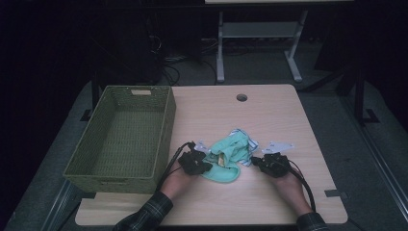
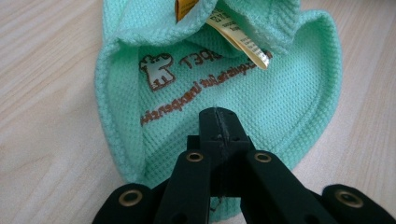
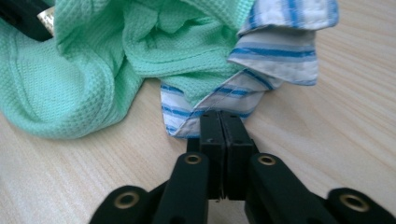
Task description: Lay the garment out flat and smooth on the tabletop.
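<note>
**Both grippers clamp onto the cloth heap**

We see a mint cloth (image 1: 226, 161) bunched on the table (image 1: 269, 202), just right of a green basket (image 1: 120, 139), with a striped cloth (image 3: 280, 60) tangled against its right side. The left gripper (image 2: 219, 116) has its jaws pressed together over the mint cloth's near fold, the weave pinched between them beside the printed logo. The right gripper (image 3: 219, 119) has its jaws clenched on the lowest corner of the striped cloth, where the hem meets the tabletop. In the high view both hands sit either side of the heap, left gripper (image 1: 195, 161) at the mint edge, right gripper (image 1: 272, 163) at the striped one.

We judge the gripping step done and the lift not yet begun. The next move, as we read it, calls for raising both corners together and drawing them apart, so the two cloths separate or spread. A thin pinch on the hem could slip.
</note>
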Tool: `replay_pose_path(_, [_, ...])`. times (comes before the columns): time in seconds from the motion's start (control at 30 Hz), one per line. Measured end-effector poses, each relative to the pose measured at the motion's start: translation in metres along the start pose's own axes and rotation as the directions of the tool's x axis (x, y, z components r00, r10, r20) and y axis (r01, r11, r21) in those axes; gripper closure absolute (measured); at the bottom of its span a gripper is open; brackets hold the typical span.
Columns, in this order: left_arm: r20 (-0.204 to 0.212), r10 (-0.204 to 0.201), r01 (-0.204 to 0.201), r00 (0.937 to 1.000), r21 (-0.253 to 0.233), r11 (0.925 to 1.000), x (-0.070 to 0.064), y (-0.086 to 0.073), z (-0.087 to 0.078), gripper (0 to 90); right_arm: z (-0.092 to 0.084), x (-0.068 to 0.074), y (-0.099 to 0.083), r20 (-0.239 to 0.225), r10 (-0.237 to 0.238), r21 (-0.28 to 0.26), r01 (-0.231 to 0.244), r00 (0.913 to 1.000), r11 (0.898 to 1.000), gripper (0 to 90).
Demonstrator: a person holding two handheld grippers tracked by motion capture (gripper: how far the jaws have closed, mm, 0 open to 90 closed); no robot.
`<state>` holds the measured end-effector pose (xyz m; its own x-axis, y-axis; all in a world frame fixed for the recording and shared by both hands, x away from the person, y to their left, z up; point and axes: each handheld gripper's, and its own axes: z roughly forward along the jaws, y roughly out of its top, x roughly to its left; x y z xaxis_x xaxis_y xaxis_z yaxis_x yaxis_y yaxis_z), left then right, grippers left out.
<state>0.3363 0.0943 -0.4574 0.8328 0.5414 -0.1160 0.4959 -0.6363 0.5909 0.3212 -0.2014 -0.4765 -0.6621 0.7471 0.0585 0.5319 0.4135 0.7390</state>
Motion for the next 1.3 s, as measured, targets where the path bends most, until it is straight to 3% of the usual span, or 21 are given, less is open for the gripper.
replay_pose_path(0.1, [0.001,-0.001,0.001,1.0000,-0.001,1.0000,0.000,0.000,0.000,89.5,-0.003,-0.003,0.002,-0.019,0.040,-0.038,-0.040,0.9990,0.998,60.1])
replay_pose_path(0.2, [0.002,-0.001,0.001,1.0000,-0.002,1.0000,0.001,0.000,0.000,89.5,-0.002,-0.002,0.008,-0.023,0.062,-0.059,-0.063,0.9978,0.996,51.1])
replay_pose_path(0.37, [0.001,0.002,-0.002,1.0000,0.001,1.0000,0.000,0.000,0.000,89.5,0.013,0.000,0.010,-0.011,0.062,-0.021,-0.062,0.9980,0.998,55.6])
replay_pose_path(0.53, [0.004,0.002,-0.003,1.0000,0.003,1.0000,0.000,0.000,0.000,89.5,0.012,0.002,0.008,0.018,0.042,-0.019,-0.041,0.9990,0.999,73.2])
replay_pose_path(0.57, [0.004,0.002,-0.003,1.0000,0.003,1.0000,0.000,0.000,0.000,89.5,0.012,0.002,0.008,0.018,0.042,-0.019,-0.041,0.9990,0.999,73.2])
replay_pose_path(0.6, [0.001,0.004,-0.004,1.0000,0.005,1.0000,0.000,0.000,0.000,89.5,0.012,0.003,0.008,0.027,0.033,-0.020,-0.033,0.9991,0.999,80.7])
replay_pose_path(0.67, [0.001,0.006,-0.006,1.0000,0.007,1.0000,0.000,0.001,0.000,89.5,0.011,0.003,0.008,0.034,0.029,-0.016,-0.028,0.9990,0.999,84.0])
replay_pose_path(0.9, [0.002,0.011,-0.011,0.9999,0.010,0.9999,0.000,0.001,0.000,89.5,0.003,-0.002,0.011,0.057,0.014,-0.027,-0.012,0.9983,1.000,85.1])
replay_pose_path(1.07, [0.000,0.011,-0.011,0.9999,0.010,0.9999,0.000,0.001,0.000,89.5,-0.009,-0.014,0.019,0.079,0.010,-0.049,-0.006,0.9968,0.999,85.0])
replay_pose_path(1.3, [0.000,0.010,-0.010,0.9999,0.010,0.9999,0.000,0.001,0.000,89.5,-0.013,-0.029,0.027,0.095,-0.009,-0.055,0.014,0.9954,0.998,85.0])
